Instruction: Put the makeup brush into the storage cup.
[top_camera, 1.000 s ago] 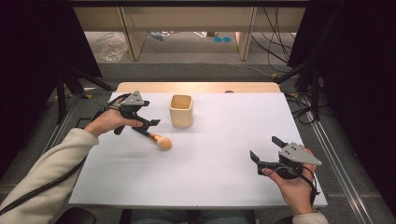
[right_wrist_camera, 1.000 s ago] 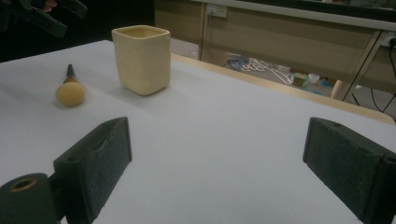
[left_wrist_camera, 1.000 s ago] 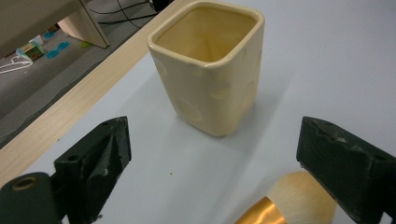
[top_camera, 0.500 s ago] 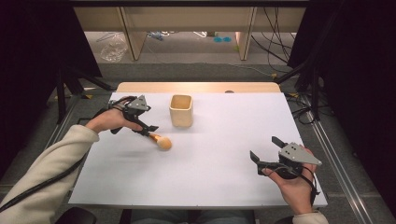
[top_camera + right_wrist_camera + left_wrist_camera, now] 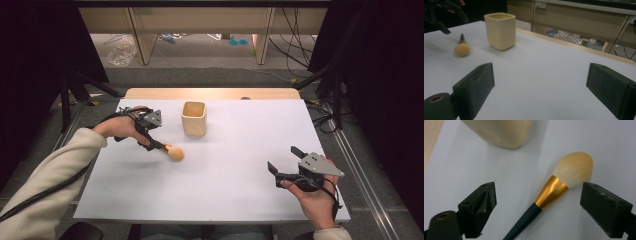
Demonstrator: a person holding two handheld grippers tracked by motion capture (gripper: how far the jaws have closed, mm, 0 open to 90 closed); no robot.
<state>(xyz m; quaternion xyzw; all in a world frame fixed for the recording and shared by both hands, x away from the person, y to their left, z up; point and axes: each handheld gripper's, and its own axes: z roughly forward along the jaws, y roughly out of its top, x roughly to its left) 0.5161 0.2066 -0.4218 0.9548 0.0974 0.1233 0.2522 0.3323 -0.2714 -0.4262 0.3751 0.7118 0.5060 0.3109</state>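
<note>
A makeup brush [image 5: 171, 151] lies flat on the white table, with a dark handle, a gold ferrule [image 5: 551, 192] and a pale orange head [image 5: 574, 168]. My left gripper [image 5: 148, 140] is open just over its handle. In the left gripper view [image 5: 539, 188] the brush runs up between the two jaws, and neither jaw touches it. A cream square cup [image 5: 194, 118] stands upright just beyond the brush, also seen as cup [image 5: 501, 132] and cup [image 5: 500, 30]. My right gripper [image 5: 282, 158] is open near the front right of the table, its jaws [image 5: 540, 72] holding nothing.
The white sheet [image 5: 235, 135] covers the table, with a strip of wood [image 5: 210, 93] along the far edge. Beyond it are shelving legs and cables on the floor. In the right gripper view, the brush [image 5: 462, 48] lies left of the cup.
My left gripper has come down and nearer to the brush handle. The brush, the cup and my right gripper have stayed put.
</note>
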